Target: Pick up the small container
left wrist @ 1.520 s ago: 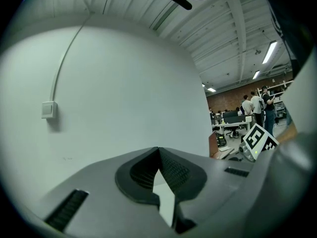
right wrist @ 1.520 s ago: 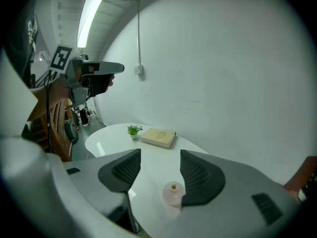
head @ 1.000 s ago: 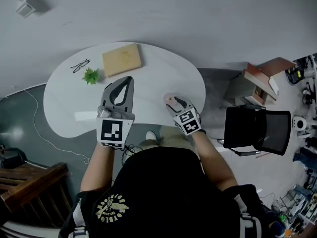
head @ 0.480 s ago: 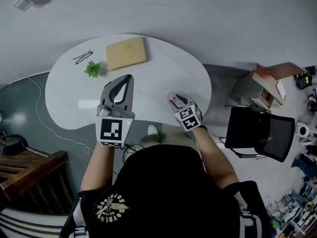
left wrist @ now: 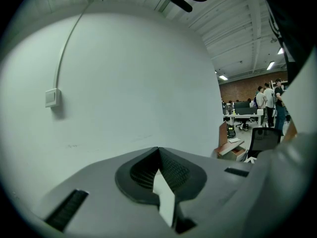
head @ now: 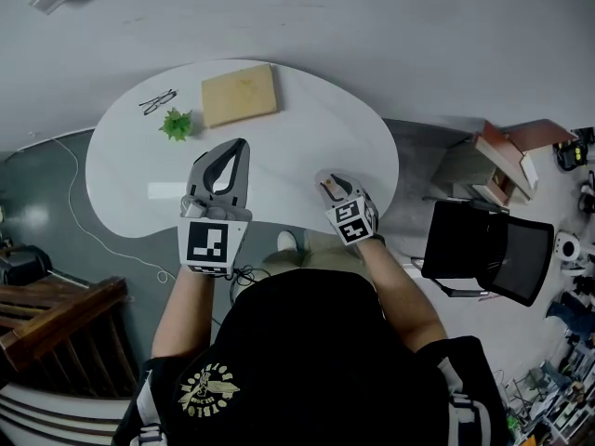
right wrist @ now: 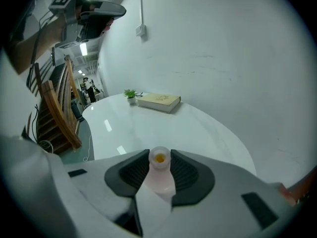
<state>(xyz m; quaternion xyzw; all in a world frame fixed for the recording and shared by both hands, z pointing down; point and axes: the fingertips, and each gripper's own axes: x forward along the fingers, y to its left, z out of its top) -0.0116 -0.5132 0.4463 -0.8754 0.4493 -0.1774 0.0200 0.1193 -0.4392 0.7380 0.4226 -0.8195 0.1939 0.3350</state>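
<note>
One small container (right wrist: pixel 159 166), 4 o'clock on table (head: pixel 307 124): right gripper (head: pixel 327 184) jaws, just closing, pinch its sides. Keep squeeze light, lift straight. Left gripper (head: pixel 240 149) closed, empty.

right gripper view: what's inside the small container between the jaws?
At the top of the small container, one orange spot shows. Its cloudy pinkish wall and the pads of the right gripper, which have just been closing on it, cover anything lower down.
</note>
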